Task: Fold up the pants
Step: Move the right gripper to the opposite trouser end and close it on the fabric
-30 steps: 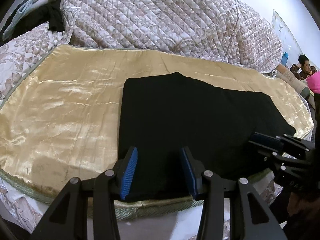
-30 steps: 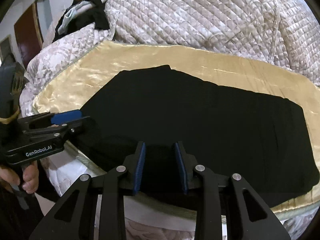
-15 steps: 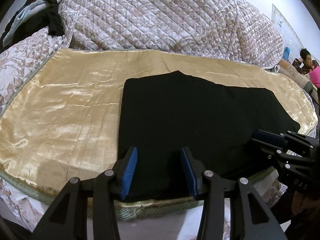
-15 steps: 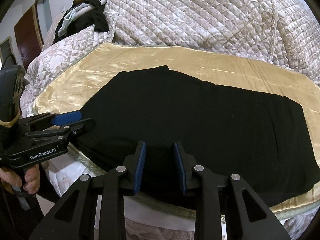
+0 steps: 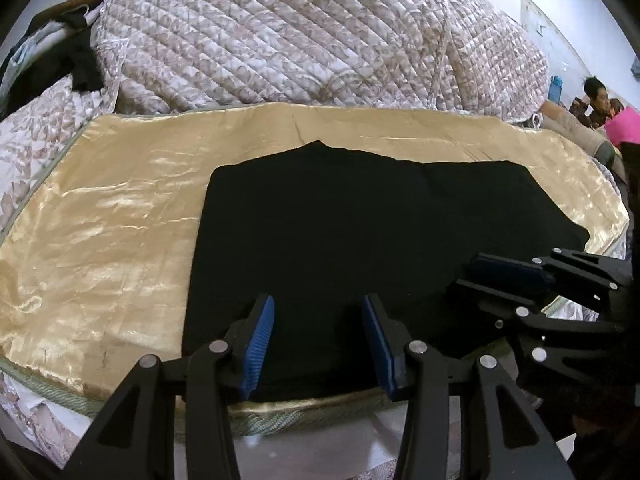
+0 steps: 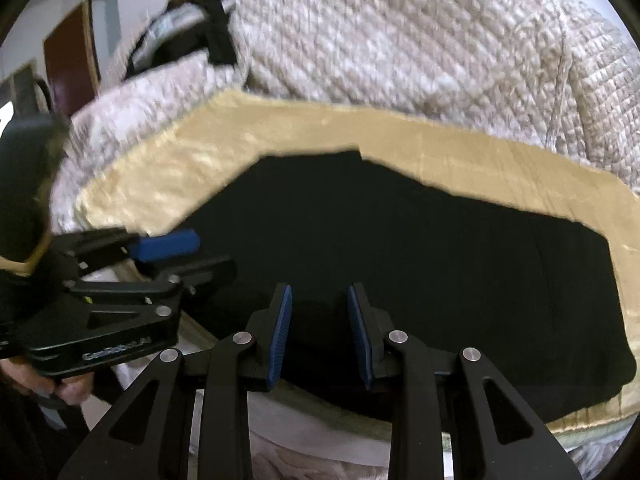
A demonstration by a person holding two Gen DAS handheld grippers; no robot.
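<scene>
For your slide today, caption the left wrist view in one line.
Open left gripper and right gripper poised over black pants on a gold sheet.

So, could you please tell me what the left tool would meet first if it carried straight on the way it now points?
Most likely the black pants: the left tool angles down over their near edge, jaws open and empty, with nothing in between. Depth is hard to judge here.

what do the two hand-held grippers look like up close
Both are matte black. The left hand-held gripper and right hand-held gripper have angular finger links with triangular cut-outs, round silver pivot pins and ribbed blue pads. White lettering, blurred, runs along the left one's side.
</scene>
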